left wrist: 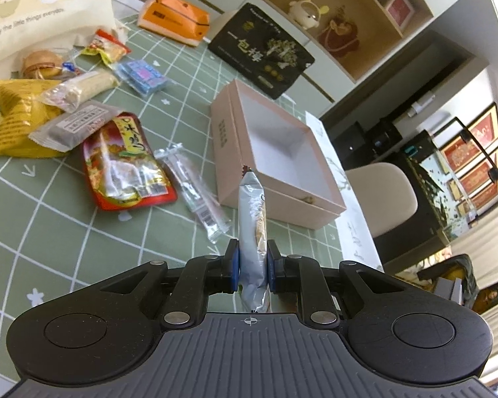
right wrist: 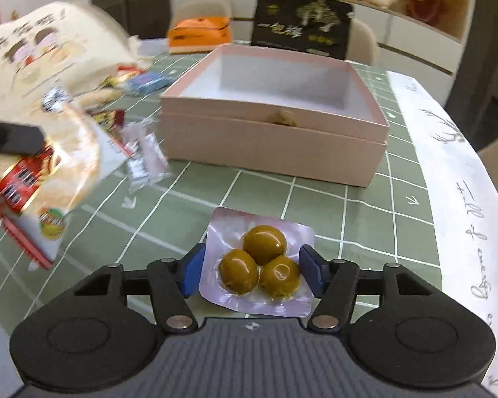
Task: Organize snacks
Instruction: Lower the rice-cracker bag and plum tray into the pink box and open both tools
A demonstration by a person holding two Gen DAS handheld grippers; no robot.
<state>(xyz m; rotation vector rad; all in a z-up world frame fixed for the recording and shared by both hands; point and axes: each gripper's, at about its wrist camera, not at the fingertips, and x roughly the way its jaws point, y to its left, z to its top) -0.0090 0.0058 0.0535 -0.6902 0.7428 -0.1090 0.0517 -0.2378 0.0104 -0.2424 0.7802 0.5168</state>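
Note:
My left gripper (left wrist: 253,265) is shut on a silver snack packet (left wrist: 253,219), held edge-on above the green checked table, just in front of the open pink box (left wrist: 310,199). The same packet shows blurred at the left of the right wrist view (right wrist: 46,165). My right gripper (right wrist: 251,270) is open, its blue pads on either side of a sealed pack of three green olives (right wrist: 260,262) that lies on the table in front of the pink box (right wrist: 272,146). The box looks empty inside.
A pile of snacks lies left of the box: red pouch (left wrist: 126,162), yellow bag (left wrist: 20,122), grey bar (left wrist: 73,126), blue packet (left wrist: 142,76), clear stick pack (left wrist: 196,189). An orange box (left wrist: 172,18) and a black box (left wrist: 262,49) sit behind. A white cloth strip (right wrist: 448,165) covers the table's right edge.

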